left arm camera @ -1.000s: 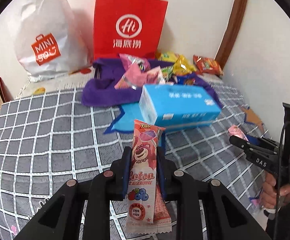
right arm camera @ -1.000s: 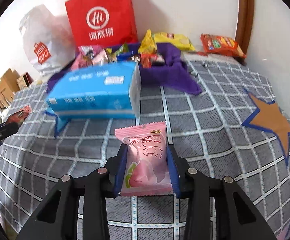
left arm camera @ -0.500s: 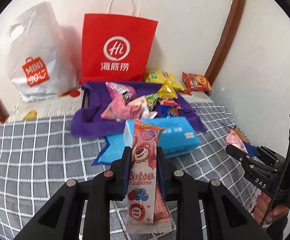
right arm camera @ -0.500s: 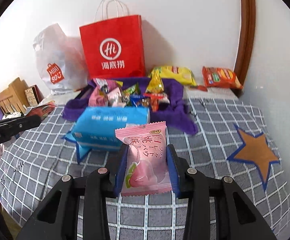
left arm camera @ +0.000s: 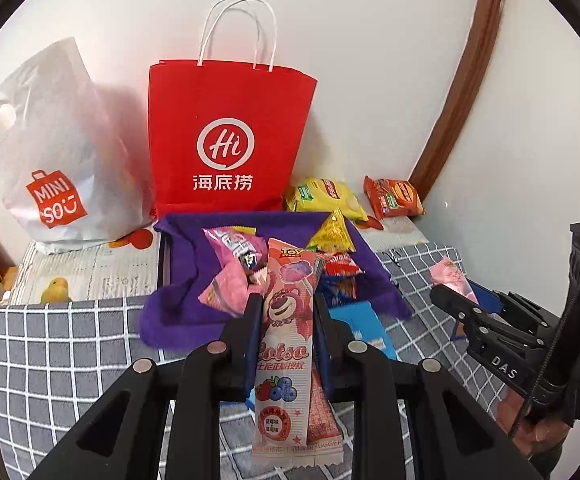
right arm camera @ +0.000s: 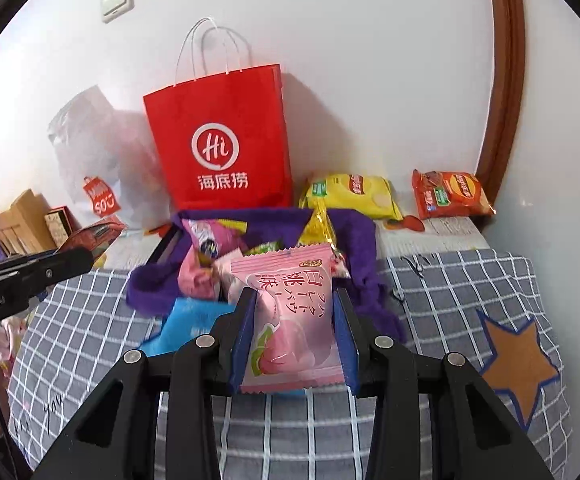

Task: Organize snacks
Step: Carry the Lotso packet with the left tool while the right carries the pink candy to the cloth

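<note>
The left tool [left arm camera: 283, 312] grips one long pink Lotso packet [left arm camera: 285, 344] upright between its fingers. The right tool [right arm camera: 293, 312] clamps one pink peach packet [right arm camera: 290, 320]. Both are held above the checked bed cover [right arm camera: 450, 292], in front of the purple cloth [left arm camera: 193, 264] with a heap of snacks. Behind it lie two chip bags, one yellow bag [right arm camera: 350, 194] and one orange bag [right arm camera: 450, 194], and stand two carrier bags, a red bag [left arm camera: 225, 136] and a white bag [left arm camera: 49, 152].

White walls [right arm camera: 370, 60] meet at a brown wooden trim [right arm camera: 502, 100]. A wall switch [right arm camera: 117, 2] sits high left. A grey checked cover [right arm camera: 450, 280] spreads over what may be a bed.
</note>
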Demonstrator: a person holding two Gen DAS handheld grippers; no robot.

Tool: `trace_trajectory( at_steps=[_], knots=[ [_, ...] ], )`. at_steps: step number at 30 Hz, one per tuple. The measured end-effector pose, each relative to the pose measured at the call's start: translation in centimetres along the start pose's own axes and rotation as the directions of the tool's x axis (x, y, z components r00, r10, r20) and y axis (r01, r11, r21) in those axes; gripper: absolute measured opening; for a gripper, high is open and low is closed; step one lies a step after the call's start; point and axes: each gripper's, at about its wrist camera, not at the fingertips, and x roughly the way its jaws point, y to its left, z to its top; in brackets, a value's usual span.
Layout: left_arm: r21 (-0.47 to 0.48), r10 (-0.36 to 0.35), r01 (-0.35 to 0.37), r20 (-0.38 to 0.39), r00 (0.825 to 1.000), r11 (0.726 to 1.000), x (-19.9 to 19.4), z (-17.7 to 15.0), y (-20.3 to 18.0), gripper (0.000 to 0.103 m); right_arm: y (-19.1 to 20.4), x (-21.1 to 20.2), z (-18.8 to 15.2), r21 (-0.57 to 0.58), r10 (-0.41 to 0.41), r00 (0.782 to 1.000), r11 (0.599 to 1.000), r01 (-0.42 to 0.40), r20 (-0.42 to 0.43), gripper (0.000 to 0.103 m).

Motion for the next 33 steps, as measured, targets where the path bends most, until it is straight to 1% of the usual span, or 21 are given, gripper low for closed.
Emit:
trace_trajectory(
  at_steps=[4,9,13,18,24,28,30,33],
  knots=[
    [-0.016,-0.025,0.025,-0.013,1.000,1.000,1.4,1.7,0.5,0.022,-0.1,1.9,1.9,0.016,-0.015,1.000,1.000,0.015,-0.004,0.038],
    [-0.029,-0.040,0.040,-0.001,0.999,0.999,2.8,4.2,1.3,0.022,-0.1,4.1,4.7,0.018,-0.022,1.000,1.000,0.022,0.000,0.038],
    [-0.042,-0.046,0.047,0.008,0.999,0.998,4.0,5.9,2.0,0.022,0.4,5.6,6.8,0.021,-0.006,1.000,1.000,0.006,0.008,0.038],
    [-0.082,-0.055,0.055,0.008,0.998,0.995,5.9,7.3,3.2,0.022,1.4,7.4,8.7,0.001,-0.003,1.000,1.000,0.003,0.018,0.038],
    [-0.077,-0.043,0.043,-0.007,0.999,0.996,8.0,8.3,3.6,0.022,1.9,9.0,9.4,-0.042,-0.002,1.000,0.999,0.004,0.027,0.038],
    [-0.075,-0.035,0.034,-0.018,0.999,0.997,9.4,8.2,3.8,0.022,1.1,10.6,9.0,-0.043,-0.004,1.000,0.999,0.004,0.010,0.038],
    [-0.077,-0.030,0.027,-0.027,0.999,0.997,10.1,7.7,4.1,0.022,0.7,11.6,8.9,-0.038,-0.007,1.000,0.999,0.007,-0.013,0.038],
    [-0.075,-0.017,0.013,-0.057,0.998,0.997,11.2,7.5,4.3,0.022,0.0,12.4,8.9,-0.038,-0.010,0.999,0.999,0.009,-0.031,0.038]
  ],
)
